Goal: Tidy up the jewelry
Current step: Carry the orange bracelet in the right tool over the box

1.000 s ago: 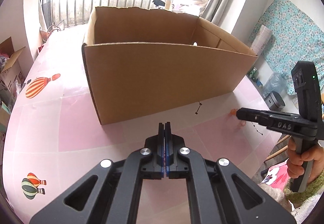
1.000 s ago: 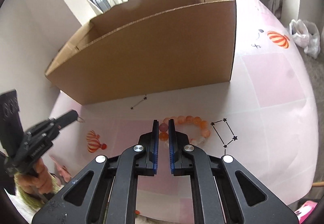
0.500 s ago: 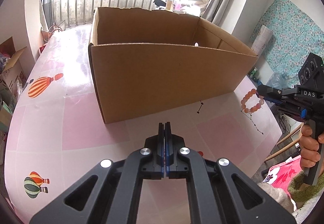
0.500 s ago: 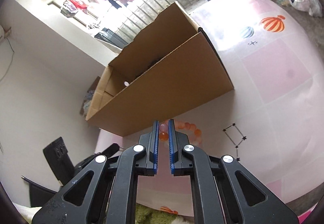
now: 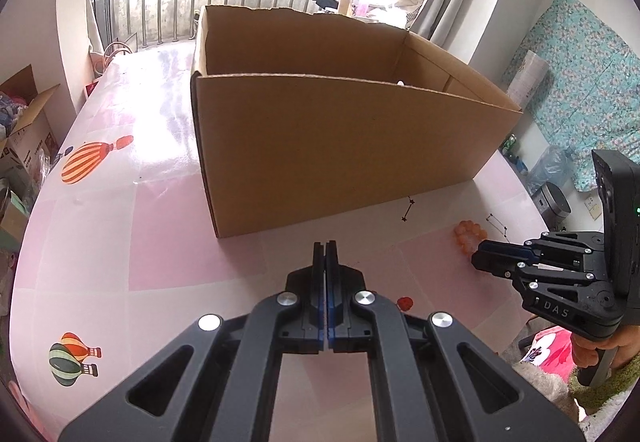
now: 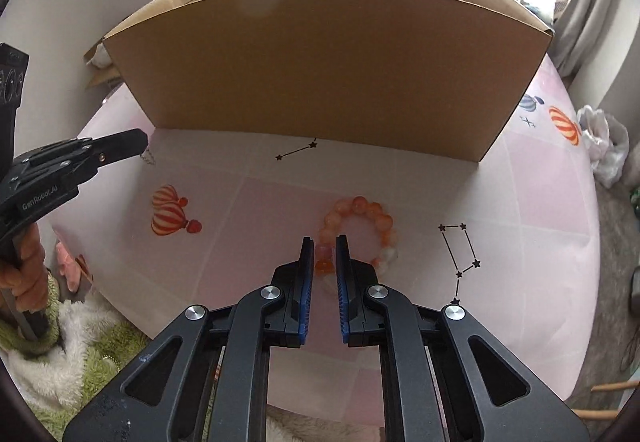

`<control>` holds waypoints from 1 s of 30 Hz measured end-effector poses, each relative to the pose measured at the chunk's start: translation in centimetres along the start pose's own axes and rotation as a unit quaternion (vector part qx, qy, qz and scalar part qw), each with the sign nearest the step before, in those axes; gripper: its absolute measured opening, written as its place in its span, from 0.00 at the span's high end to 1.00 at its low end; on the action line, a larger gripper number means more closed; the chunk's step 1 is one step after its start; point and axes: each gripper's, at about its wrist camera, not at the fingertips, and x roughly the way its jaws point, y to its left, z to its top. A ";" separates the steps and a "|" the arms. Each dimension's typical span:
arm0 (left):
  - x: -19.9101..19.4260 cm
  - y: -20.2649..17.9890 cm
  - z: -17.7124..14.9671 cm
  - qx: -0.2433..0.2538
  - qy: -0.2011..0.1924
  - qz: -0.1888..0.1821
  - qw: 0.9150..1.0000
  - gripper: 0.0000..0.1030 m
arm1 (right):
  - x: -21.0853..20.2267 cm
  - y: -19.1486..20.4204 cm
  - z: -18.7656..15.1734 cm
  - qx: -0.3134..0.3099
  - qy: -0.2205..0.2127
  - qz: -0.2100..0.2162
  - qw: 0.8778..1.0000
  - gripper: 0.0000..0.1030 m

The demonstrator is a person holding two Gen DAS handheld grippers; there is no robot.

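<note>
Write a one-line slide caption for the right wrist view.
Right gripper, jaws just opening around an orange bead bracelet lying on the pink table before a cardboard box.

Both tools were matte black plastic, each with two triangular cut-out arms pinned by round silver screws and ending in narrow fingers lined with blue pads; the left tool showed its pads as a thin blue strip, the right tool showed ribbed blue pads. Seen from the side, the right one carried the white letters "DAS" and a boxy black housing with a small green light, while the left one read "GenRobot.AI" in white. The hands gripping the handles emerged from fuzzy green sleeves.
</note>
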 end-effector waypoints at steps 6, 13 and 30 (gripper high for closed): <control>0.1 0.0 0.3 -0.001 -0.002 -0.006 1.000 1.00 | 0.8 -0.4 1.4 -0.020 0.030 0.008 0.999 0.80; 0.4 0.0 0.0 0.003 0.004 -0.009 1.000 1.00 | 2.1 0.9 2.2 -0.065 0.051 -0.003 0.997 0.81; -4.9 -1.3 3.0 0.025 -0.028 -0.095 0.995 1.00 | 2.5 -10.6 0.0 0.302 -0.041 0.353 0.885 0.93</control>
